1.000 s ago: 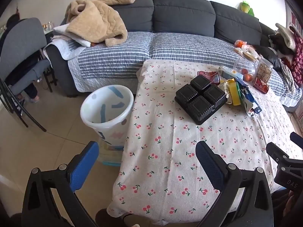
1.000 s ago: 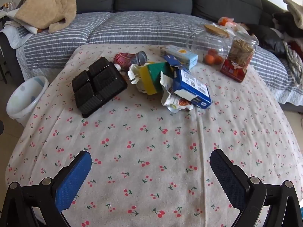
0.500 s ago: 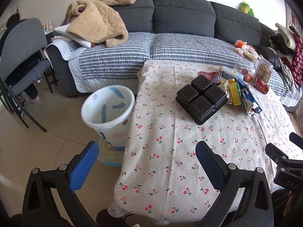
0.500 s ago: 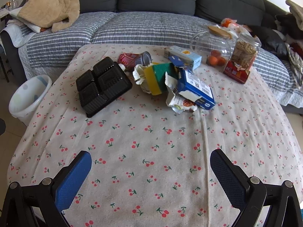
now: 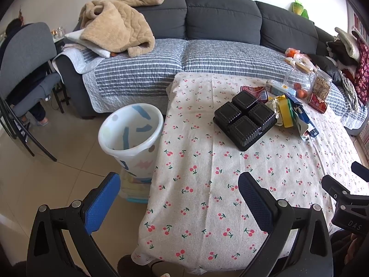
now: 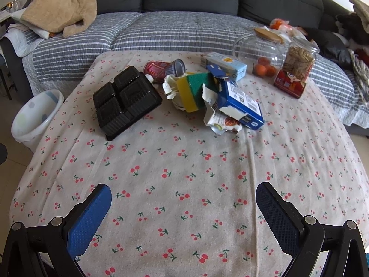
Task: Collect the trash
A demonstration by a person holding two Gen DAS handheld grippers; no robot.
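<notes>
Trash lies in the far middle of the cherry-print table (image 6: 184, 173): a black plastic tray (image 6: 126, 101), a crushed red can (image 6: 164, 69), a yellow-green sponge (image 6: 193, 92) with crumpled paper, a torn blue box (image 6: 239, 101) and a crumpled wrapper (image 6: 222, 122). The tray (image 5: 245, 120) also shows in the left wrist view. A white patterned trash bin (image 5: 131, 136) stands on the floor at the table's left side. My left gripper (image 5: 178, 198) is open and empty over the table's near left edge. My right gripper (image 6: 183, 210) is open and empty above the near table.
A light-blue box (image 6: 223, 65), a glass jar with oranges (image 6: 260, 53) and a jar of snacks (image 6: 297, 69) stand at the table's far right. A grey sofa (image 5: 207, 46) with a beige blanket (image 5: 115, 30) runs behind. A grey chair (image 5: 25, 69) stands far left.
Both grippers have drawn slightly back and up, so the table and trash look a little farther away. Nothing on the table moved.
</notes>
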